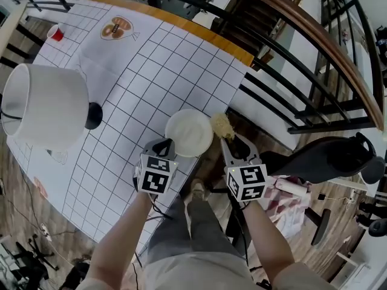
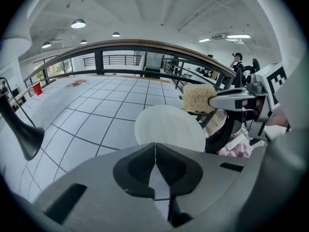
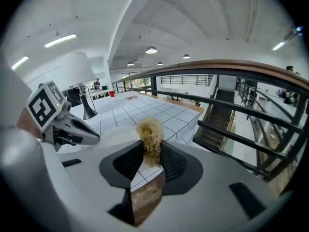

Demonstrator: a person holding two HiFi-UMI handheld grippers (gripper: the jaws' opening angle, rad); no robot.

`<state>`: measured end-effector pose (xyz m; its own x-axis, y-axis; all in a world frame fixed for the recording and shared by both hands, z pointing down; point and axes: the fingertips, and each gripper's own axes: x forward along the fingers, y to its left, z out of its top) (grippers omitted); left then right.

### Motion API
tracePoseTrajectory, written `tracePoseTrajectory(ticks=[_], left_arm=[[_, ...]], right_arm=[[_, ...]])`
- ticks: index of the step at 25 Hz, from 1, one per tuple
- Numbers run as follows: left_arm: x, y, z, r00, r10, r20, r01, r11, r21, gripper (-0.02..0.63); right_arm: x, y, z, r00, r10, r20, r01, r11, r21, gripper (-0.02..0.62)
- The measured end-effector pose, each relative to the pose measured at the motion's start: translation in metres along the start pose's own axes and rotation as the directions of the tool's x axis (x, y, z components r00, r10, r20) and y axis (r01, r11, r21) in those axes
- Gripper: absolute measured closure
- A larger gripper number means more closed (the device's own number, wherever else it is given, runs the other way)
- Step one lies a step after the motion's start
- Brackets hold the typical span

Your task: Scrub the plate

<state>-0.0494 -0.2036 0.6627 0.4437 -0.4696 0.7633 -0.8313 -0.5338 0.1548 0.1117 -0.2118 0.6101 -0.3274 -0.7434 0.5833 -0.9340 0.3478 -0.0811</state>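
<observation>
- Left gripper [image 1: 164, 147] has its jaws closed on the 7 o'clock rim of the white plate [image 1: 189, 133].
- The plate lies flat over the near edge of the gridded table [image 1: 151, 65], partly past it.
- Right gripper [image 1: 230, 142] clamps a straw-coloured fibrous scrubber [image 1: 222, 125] between its jaws.
- The scrubber is at the plate's 3 o'clock rim; contact cannot be told.
- A white-shaded lamp [image 1: 45, 104] stands at 9 o'clock from the plate, and a red cup [image 1: 55, 33] at 10 o'clock, well apart.

Left arm [image 1: 118, 237] and right arm [image 1: 266, 234] reach forward together; left gripper [image 1: 165, 145] clamps the plate [image 1: 189, 132] rim, right gripper [image 1: 227, 140] pinches the scrubber [image 1: 222, 124].
</observation>
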Motion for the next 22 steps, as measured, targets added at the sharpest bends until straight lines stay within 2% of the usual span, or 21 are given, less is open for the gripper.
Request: tracePoseTrajectory(ticks=[6,11,18,20,22], left_arm=[[-0.035,0.0,0.021,0.997,0.039,0.072,-0.041,0.999,0.015,0.589],[-0.088,-0.004,0.054,0.978,0.064,0.2,-0.066,0.998,0.003,0.589],[-0.182,-0.024,0.122,0.923,0.069,0.379,-0.1,0.993,0.062,0.591],[-0.211,-0.032,0.139,0.898,0.062,0.435,-0.102,0.992,0.071,0.591],[-0.243,-0.041,0.157,0.863,0.059,0.502,-0.115,0.99,0.081,0.592]], right_arm=[[-0.032,-0.005,0.034,0.996,-0.006,0.089,0.003,0.999,0.032,0.486],[-0.065,0.01,0.065,0.986,0.011,0.168,-0.013,1.0,0.009,0.486],[-0.124,0.031,0.139,0.951,0.059,0.302,-0.043,0.997,-0.058,0.486],[-0.146,0.038,0.161,0.934,0.073,0.35,-0.047,0.996,-0.082,0.485],[-0.171,0.046,0.183,0.912,0.093,0.399,-0.053,0.992,-0.11,0.485]])
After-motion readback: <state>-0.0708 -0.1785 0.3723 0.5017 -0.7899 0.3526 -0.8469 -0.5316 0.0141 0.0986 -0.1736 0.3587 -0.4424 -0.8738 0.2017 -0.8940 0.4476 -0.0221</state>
